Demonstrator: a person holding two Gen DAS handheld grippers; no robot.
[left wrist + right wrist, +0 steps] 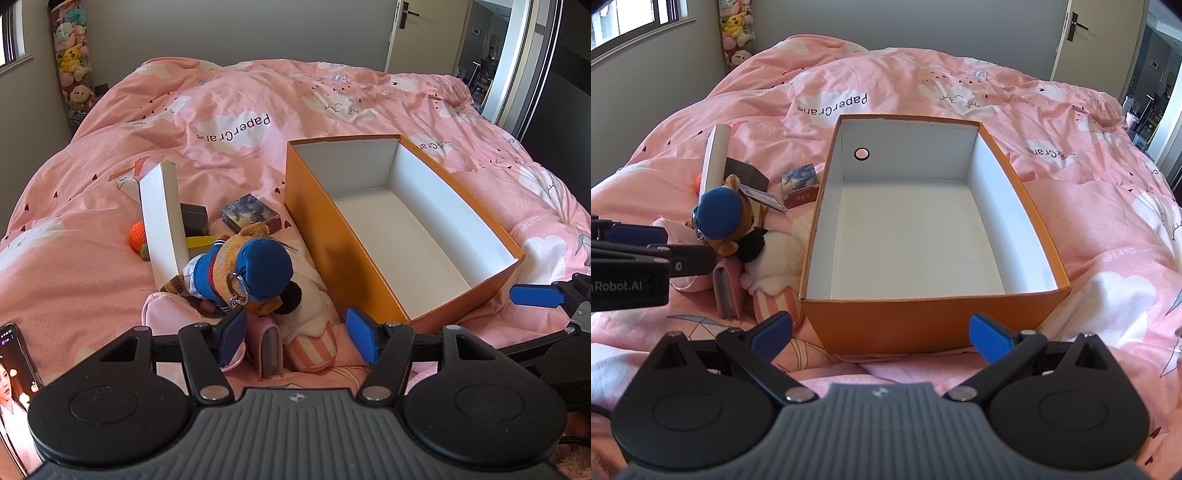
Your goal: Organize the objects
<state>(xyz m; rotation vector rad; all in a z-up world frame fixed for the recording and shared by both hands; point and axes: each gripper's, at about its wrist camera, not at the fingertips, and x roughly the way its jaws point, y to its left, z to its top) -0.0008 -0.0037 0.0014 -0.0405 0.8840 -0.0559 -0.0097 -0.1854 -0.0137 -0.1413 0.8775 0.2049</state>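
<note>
Nearest the left-wrist camera, the left gripper [296, 341] hangs with its jaws released, wide apart and holding nothing, just over a pink wallet standing on edge [266, 345] and a pink-and-white striped plush cupcake [314, 345]. The right gripper [881, 336] is likewise released and empty, poised just before the near wall of the orange cardboard box with a white lining [923, 325], which sits open on the pink cloud-print bed quilt [240, 103] with nothing in it. Just beyond the wallet, a brown plush bear in a blue cap and jersey [243, 266] lies on top of the heap, its metal key ring [238, 293] close to the left jaws. Farther back stand a tilted white box lid [162, 221], a dark small box [194, 218], a printed card box [251, 212] and an orange crocheted ball [136, 236]. The clutter is packed tight on soft bedding, so closing on the wallet could catch the bear or the ring, drag neighbours along, or tip the leaning lid; the quilt may also give under pressure and let a grip slip.
</note>
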